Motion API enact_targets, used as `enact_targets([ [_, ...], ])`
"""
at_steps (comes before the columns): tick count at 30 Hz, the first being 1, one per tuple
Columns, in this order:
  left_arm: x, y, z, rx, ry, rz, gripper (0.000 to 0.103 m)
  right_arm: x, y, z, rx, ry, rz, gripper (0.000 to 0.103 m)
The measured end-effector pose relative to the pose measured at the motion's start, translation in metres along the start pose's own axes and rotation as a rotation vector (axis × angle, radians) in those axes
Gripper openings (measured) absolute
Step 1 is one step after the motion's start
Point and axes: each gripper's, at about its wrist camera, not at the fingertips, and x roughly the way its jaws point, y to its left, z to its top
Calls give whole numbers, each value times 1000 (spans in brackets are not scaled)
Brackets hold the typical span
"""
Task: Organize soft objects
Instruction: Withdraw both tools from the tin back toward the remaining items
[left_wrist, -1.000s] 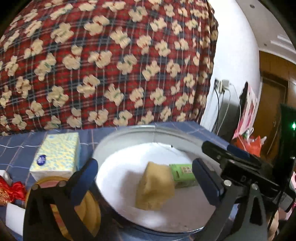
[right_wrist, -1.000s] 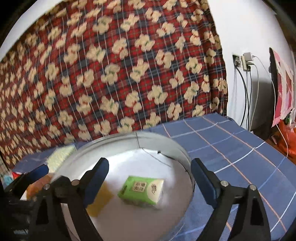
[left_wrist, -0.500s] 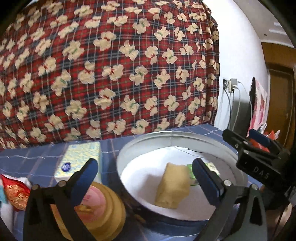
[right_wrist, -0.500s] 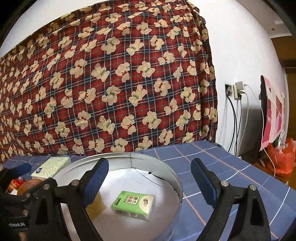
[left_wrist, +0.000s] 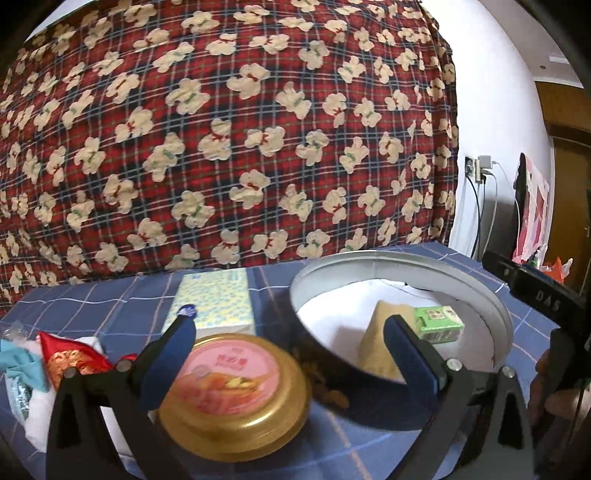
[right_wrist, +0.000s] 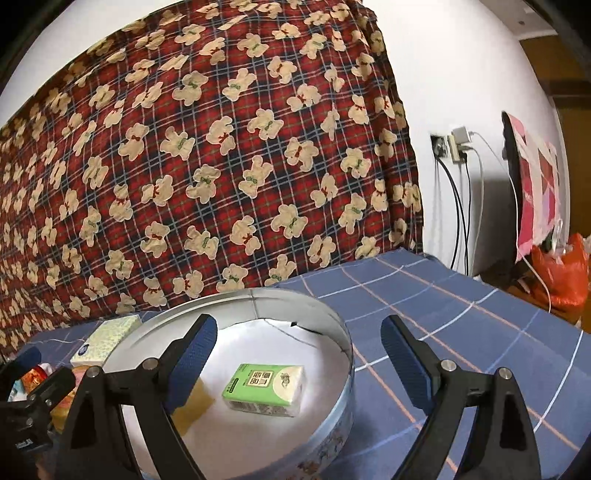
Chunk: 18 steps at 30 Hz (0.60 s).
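My left gripper (left_wrist: 288, 347) is spread wide, nothing between its blue pads (left_wrist: 406, 354). It hangs low over the blue checked tablecloth (left_wrist: 110, 306). Just under it sits a round gold tin (left_wrist: 236, 384) with a pink lid. My right gripper (right_wrist: 295, 350) is also spread, empty, above the round metal tin (right_wrist: 332, 325) with a white bottom.

Inside that round tin: a green tissue pack (right_wrist: 264, 384) lying flat near the middle, and a yellow sponge (left_wrist: 384, 332) next to it, on the left side as the right camera sees it. In the left view the sponge stands tilted, with the green pack just behind it; whether they touch I can't tell. The left gripper's right pad covers part of the sponge.

Outside the round tin, left of it, is a yellow-and-white tissue box (left_wrist: 218, 302), flat on the cloth, close to the rim but apart. The gold tin is just in front of that box, close beside the round tin's wall. Further left is a red-and-gold pouch (left_wrist: 70, 362) on something white, with a teal cloth (left_wrist: 22, 362) at the edge; details are blurry. A red plaid blanket (left_wrist: 221, 129) with bears hangs behind the table.
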Motion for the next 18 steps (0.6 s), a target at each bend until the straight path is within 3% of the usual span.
enact_targets([
  [8,-14,30,-5,-6,7,31,103,-12,18,-5,2,-4,25,92],
  [18,-27,84,-11,-43,18,101,103,-22,88,-21,-75,28,158,92],
])
